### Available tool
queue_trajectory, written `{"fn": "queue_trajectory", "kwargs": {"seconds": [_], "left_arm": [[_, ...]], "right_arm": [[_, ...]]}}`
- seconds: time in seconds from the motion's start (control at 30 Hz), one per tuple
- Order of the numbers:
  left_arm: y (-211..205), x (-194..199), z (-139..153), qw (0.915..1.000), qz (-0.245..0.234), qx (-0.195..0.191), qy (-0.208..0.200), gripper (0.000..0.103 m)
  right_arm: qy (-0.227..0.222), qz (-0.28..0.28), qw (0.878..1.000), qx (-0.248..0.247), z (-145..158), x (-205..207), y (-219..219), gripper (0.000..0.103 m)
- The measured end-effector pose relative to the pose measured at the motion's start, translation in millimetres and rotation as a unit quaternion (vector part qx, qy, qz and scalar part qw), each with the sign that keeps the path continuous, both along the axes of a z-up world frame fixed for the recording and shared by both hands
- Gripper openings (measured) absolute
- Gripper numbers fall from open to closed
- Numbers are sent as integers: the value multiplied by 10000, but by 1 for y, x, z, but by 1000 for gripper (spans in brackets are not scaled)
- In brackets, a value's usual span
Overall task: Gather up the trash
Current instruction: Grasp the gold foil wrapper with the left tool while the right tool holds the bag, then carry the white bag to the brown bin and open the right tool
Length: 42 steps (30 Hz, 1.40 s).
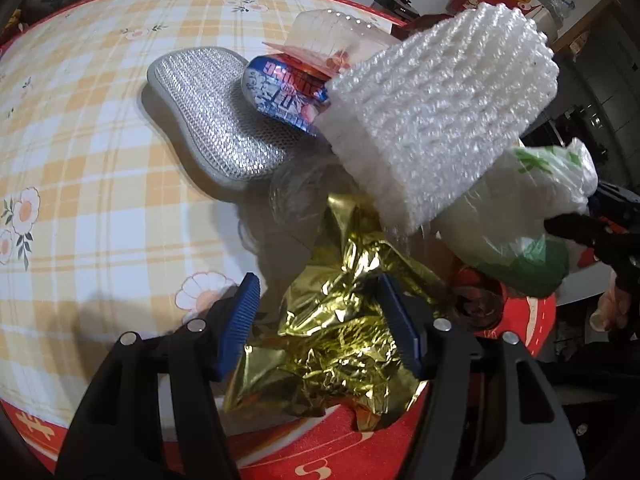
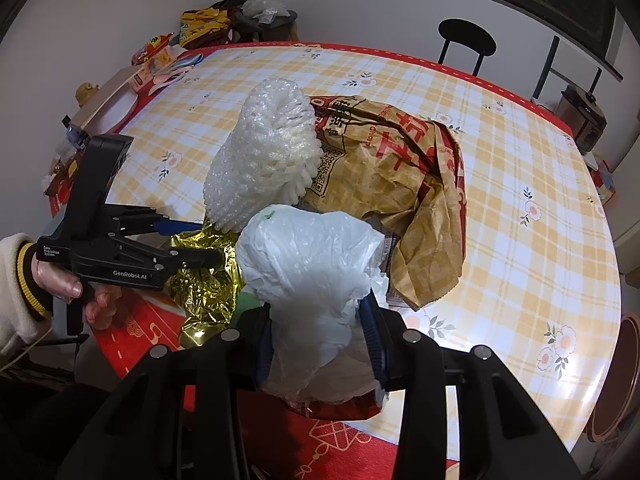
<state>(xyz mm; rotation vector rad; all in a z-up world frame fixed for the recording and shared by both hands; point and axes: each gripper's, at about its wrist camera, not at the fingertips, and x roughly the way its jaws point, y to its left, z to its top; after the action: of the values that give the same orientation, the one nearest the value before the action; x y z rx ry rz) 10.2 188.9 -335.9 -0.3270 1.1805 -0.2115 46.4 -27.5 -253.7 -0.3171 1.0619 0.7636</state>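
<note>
Right tongs clamp the white plastic bag; beside it, left tongs straddle gold foil — unclosed.

Left gripper: body was marked "GenRobot.AI", with a small label reading "Data Acquisition System". Brown paper bag: bore large red Chinese characters and a QR code, neither legible. Blue snack wrapper: print upside down, unreadable. Red cloth border: a white "S".
</note>
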Motion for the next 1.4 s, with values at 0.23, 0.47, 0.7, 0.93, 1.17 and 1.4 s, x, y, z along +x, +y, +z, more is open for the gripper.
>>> {"fn": "queue_trajectory", "kwargs": {"seconds": [0.23, 0.47, 0.7, 0.93, 1.17, 1.4], "left_arm": [[6, -18, -6, 9989, 44, -463, 75, 32], [14, -45, 1, 9965, 577, -598, -67, 29], [24, -78, 30, 9892, 1223, -619, -526, 24], [32, -93, 64, 9862, 1175, -629, -983, 23], [46, -110, 86, 9833, 1132, -603, -1287, 23], [78, -115, 105, 9768, 1333, -549, -1585, 23]], "right_arm": [[-33, -14, 10000, 51, 4, 2, 0, 39], [-93, 20, 9999, 126, 8, 0, 0, 39], [-169, 120, 9992, 354, 21, -3, -2, 38], [-193, 122, 9983, 540, 38, -6, -3, 38], [-266, -152, 9990, 318, 40, -9, -6, 38], [-324, -576, 9974, 291, 45, -8, -9, 38]]}}
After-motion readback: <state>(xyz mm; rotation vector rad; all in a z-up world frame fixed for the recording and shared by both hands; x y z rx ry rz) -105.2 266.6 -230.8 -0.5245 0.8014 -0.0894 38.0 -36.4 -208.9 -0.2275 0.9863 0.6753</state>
